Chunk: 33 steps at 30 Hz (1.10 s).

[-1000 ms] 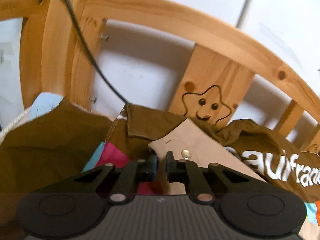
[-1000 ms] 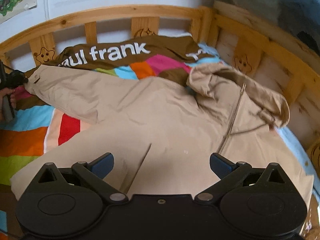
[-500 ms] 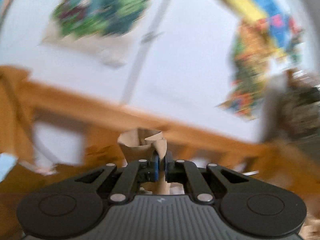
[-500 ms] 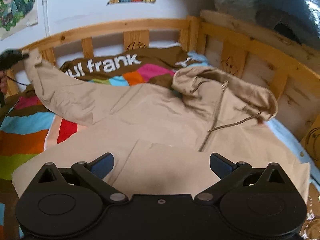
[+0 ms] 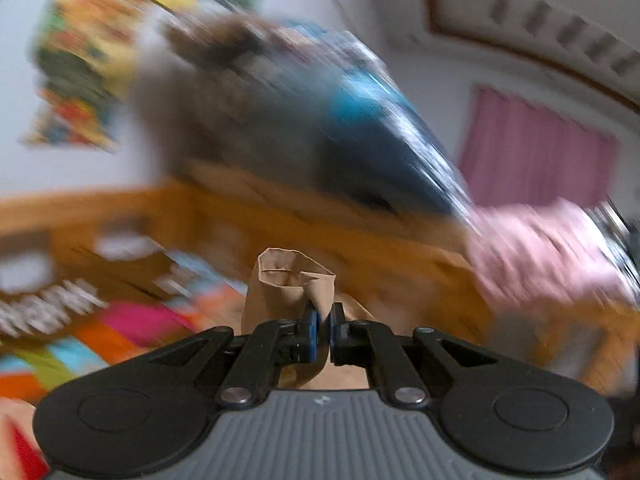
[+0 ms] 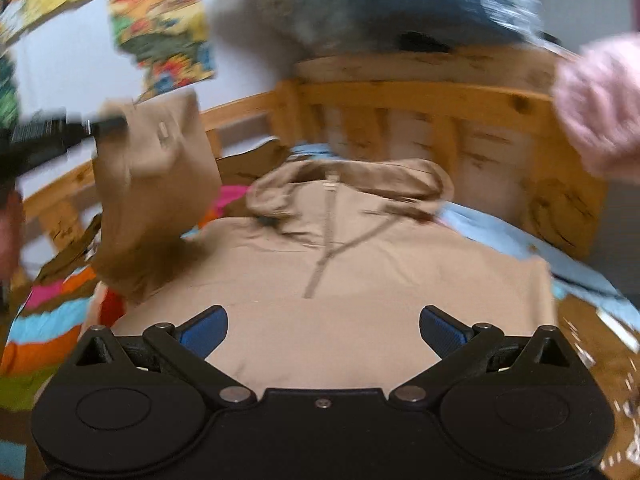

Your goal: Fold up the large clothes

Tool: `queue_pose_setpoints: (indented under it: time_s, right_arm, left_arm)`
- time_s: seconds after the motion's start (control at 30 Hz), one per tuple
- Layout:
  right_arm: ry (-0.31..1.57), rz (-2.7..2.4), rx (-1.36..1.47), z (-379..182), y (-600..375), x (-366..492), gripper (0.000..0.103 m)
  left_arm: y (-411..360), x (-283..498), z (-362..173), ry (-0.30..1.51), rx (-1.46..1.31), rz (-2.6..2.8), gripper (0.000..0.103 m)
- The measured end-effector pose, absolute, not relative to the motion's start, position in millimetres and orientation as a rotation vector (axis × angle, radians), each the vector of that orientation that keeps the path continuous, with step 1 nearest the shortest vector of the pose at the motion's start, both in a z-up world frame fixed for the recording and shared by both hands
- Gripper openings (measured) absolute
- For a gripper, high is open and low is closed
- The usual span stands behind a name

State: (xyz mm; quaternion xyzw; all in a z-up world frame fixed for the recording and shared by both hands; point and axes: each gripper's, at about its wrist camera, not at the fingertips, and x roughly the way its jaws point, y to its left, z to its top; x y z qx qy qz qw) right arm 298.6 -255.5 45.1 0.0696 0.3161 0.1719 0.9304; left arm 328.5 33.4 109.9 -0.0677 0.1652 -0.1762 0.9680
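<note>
The right wrist view takes in a wooden bed frame (image 6: 440, 92) with slatted rails, and on it a striped, many-coloured blanket (image 6: 44, 336) that shows along the left edge. Spread flat over the blanket lies the tan hooded jacket (image 6: 360, 280), front up, its hood (image 6: 348, 180) bunched toward the headboard and a zip running down from the collar. The jacket's sleeve (image 6: 156, 184) on the left side of this view is lifted clear of the bed and hangs in the air, its cuff end pinched by the left gripper (image 6: 106, 124), which reaches in from the left edge, blurred. The right gripper (image 6: 322, 330) hovers low over the jacket's hem with its blue pads (image 6: 204, 330) spread wide apart and nothing between them; whether it touches the cloth cannot be told. A blurred pink object (image 6: 600, 108) sits on the rail at the upper right. In the left wrist view the left gripper (image 5: 325, 334) has its jaws drawn together on a fold of the sleeve's cuff (image 5: 292, 284), which stands up crumpled just beyond the fingertips; the room behind is smeared by motion.
</note>
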Motion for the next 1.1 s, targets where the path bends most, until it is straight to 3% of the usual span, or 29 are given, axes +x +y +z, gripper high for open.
queue_pose_setpoints:
  time_s: [0.27,0.37,0.5,0.53,0.67,0.77,0.83,0.87,0.93,1.03,1.1]
  right_arm:
    - [0.811,0.255,0.579,-14.8,-312.2,315.5,0.096]
    - [0.837,0.266,0.645,-28.1,-306.3,328.1,0.093]
    - [0.863,0.306,0.634,-36.4,-287.6,345.1,0.093]
    - [0.872,0.315,0.635,-39.0,-282.7,348.5,0.092]
    - [0.900,0.311,0.616,-46.9,-267.4,354.9,0.086]
    - [0.900,0.249,0.521,-46.1,-256.1,355.4,0.068]
    - [0.896,0.212,0.431,-44.2,-250.4,354.3,0.045]
    - [0.897,0.199,0.388,-44.1,-248.7,353.3,0.039]
    - [0.883,0.200,0.333,-43.0,-246.5,350.5,0.016]
    - [0.860,0.210,0.278,-39.8,-245.2,348.3,0.000]
    - [0.831,0.214,0.214,-33.1,-239.9,346.2,0.000]
  left_arm:
    - [-53.7,319.8,-0.9,0.574,-0.074,-0.528,0.007]
    - [-55.8,306.1,-15.5,0.617,-0.087,-0.581,0.015]
    - [-42.1,301.0,-7.0,0.638,-0.095,-0.618,0.064]
    - [-37.7,300.2,-4.9,0.633,-0.097,-0.616,0.070]
    - [-12.5,292.8,7.5,0.615,-0.113,-0.544,0.070]
    - [24.3,296.7,11.1,0.589,-0.098,-0.292,0.071]
    - [59.2,307.6,5.7,0.599,-0.108,-0.094,0.071]
    - [76.5,314.7,1.8,0.612,-0.119,-0.019,0.069]
    - [115.7,330.8,-7.0,0.633,-0.181,0.093,0.057]
    - [163.9,351.8,-22.5,0.671,-0.297,0.123,0.051]
    - [185.1,366.3,-34.8,0.735,-0.356,0.098,0.051]
